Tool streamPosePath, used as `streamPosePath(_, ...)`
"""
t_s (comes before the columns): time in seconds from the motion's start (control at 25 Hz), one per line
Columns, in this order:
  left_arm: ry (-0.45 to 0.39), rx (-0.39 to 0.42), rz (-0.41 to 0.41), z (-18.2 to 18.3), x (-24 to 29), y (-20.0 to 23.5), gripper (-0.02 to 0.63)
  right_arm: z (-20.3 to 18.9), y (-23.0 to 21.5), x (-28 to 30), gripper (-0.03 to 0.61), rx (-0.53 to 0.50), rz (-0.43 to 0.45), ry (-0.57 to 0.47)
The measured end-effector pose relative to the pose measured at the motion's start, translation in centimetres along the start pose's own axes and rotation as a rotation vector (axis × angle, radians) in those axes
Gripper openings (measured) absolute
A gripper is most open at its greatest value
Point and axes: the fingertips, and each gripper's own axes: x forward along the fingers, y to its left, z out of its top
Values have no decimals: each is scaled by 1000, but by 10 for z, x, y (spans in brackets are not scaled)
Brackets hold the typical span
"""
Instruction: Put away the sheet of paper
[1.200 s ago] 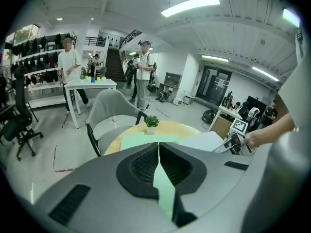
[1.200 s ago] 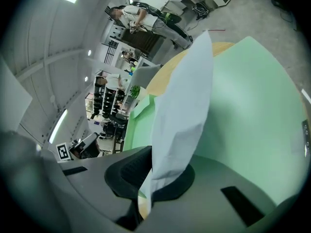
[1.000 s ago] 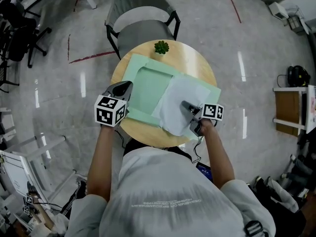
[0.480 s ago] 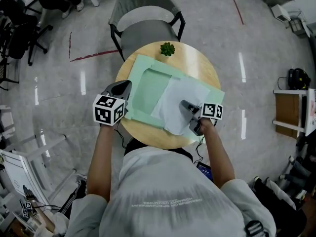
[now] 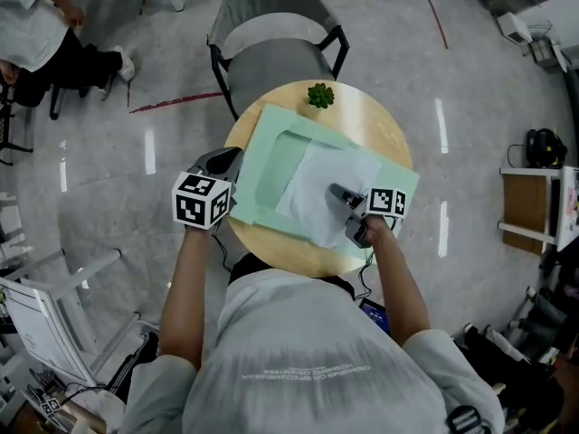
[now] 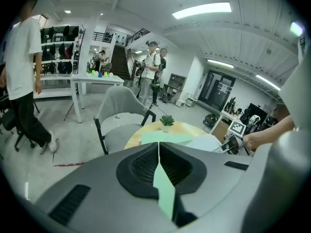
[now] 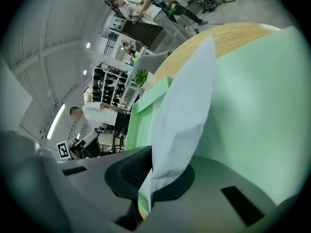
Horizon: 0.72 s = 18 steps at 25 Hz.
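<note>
An open pale green folder [image 5: 271, 165] lies across the small round wooden table [image 5: 371, 120]. A white sheet of paper [image 5: 321, 188] rests on its right half, bowed upward. My right gripper [image 5: 339, 194] is shut on the sheet's near edge; in the right gripper view the sheet [image 7: 182, 110] runs up from between the pads. At the folder's left edge my left gripper [image 5: 226, 163] is shut on the green flap, which shows as a thin green strip [image 6: 163, 186] between its pads.
A small potted plant [image 5: 319, 95] stands at the table's far edge. A grey chair [image 5: 271, 57] sits just beyond the table. A person stands at the far left [image 5: 36, 34], others near shelves in the background. A wooden side table [image 5: 529, 206] is at the right.
The head camera has shifted, so table and folder sit slightly lower and further right. A person has come into view at the top left. Both grippers keep their holds.
</note>
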Motion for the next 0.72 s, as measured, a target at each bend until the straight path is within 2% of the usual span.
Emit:
streamPosePath(0.28, -6, -19, 2, -3, -9, 26, 23, -2, 8, 22, 29, 1, -12, 4)
streamPosePath(0.72, 0, -19, -18, -12, -14, 45, 23, 0, 18, 50, 29, 13, -31, 5)
